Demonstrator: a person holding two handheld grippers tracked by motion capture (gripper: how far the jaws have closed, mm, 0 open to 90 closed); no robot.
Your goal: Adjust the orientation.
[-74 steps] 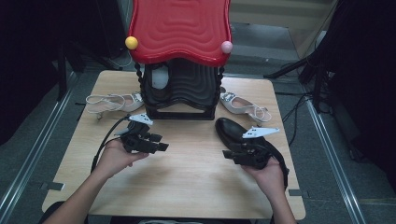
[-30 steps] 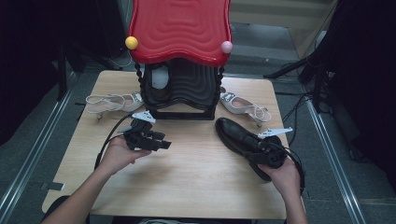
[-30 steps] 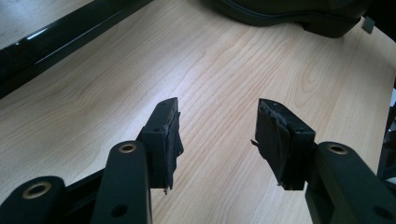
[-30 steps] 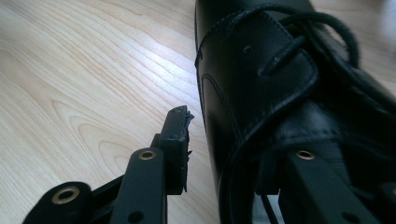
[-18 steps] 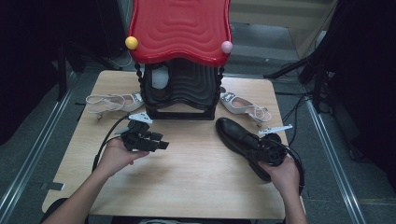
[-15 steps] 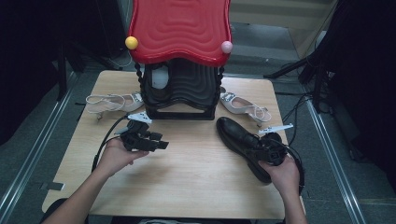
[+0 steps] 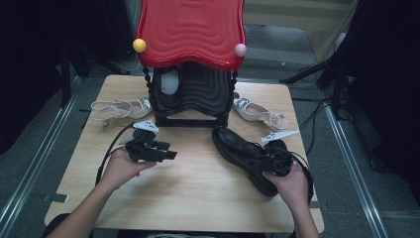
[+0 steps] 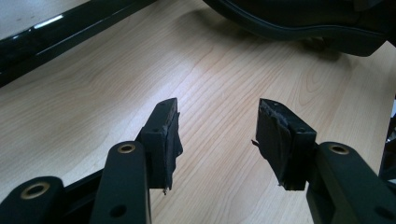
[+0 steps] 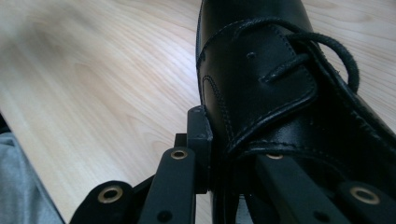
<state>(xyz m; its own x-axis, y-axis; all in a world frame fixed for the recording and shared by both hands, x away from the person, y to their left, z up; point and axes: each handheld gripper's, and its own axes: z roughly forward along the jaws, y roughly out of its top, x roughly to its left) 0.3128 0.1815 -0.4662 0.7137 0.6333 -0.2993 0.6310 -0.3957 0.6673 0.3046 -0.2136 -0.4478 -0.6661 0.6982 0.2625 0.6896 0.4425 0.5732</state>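
Worktop carries a black lace-up shoe, likely weighty with stiff leather. Right tongs, having just closed, pinch its collar wall by the laces, a firm hold. Left tongs stand spread, empty.

One worktop, of pale wood. One black lace-up shoe on it. Two pale strappy sandals: one at the left of the rack, one at its right. One rack, black, standing at the far middle of the worktop, with one red wavy top. Two small balls on that top: one yellow, one pink. One whitish thing inside the rack; I cannot tell what it is. Two claws, both mine: my left claw and my right claw, each with two black jaws. Two hands of mine, one behind each claw.
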